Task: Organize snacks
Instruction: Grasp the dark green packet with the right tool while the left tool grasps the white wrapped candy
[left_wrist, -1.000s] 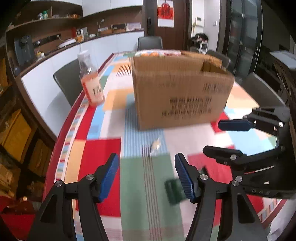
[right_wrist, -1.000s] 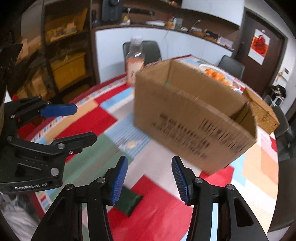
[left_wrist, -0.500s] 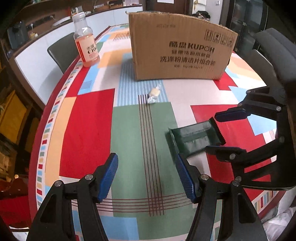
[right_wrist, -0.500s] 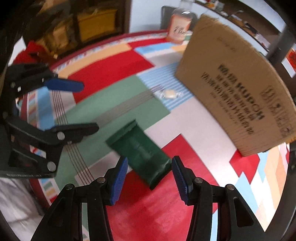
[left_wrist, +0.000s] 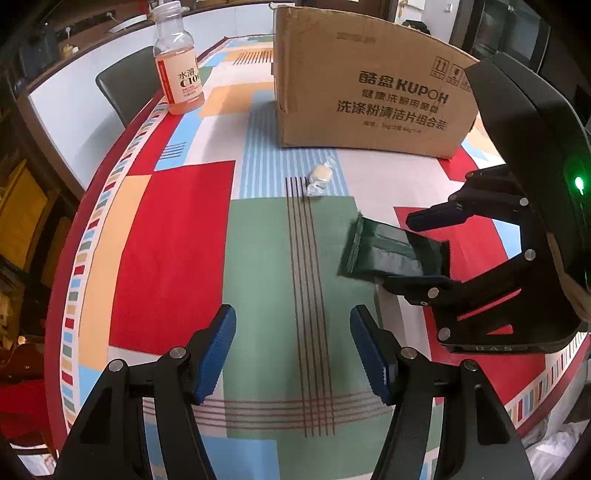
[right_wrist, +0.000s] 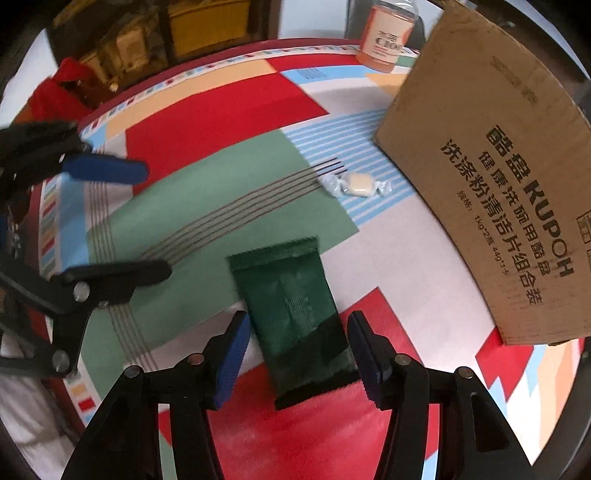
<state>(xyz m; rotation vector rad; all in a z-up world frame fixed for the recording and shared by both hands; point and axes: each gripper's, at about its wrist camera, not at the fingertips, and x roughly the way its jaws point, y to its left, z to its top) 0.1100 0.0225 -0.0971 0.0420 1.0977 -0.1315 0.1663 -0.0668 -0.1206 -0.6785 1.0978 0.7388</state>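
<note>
Right tongs (right_wrist: 295, 354) astride dark-green snack packet (right_wrist: 295, 314)

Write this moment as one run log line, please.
right tongs: open, just widened, astride green snack packet, not gripping | left tongs: open, empty | wrapped candy: on tablecloth near cardboard box

Evenly lit indoors, fairly bright on the tablecloth (left_wrist: 173, 258), dim toward the dark vignetted corners. Strong fisheye bending at edges. Slight motion blur on the green packet (right_wrist: 295, 306); soft shadows beneath.
</note>
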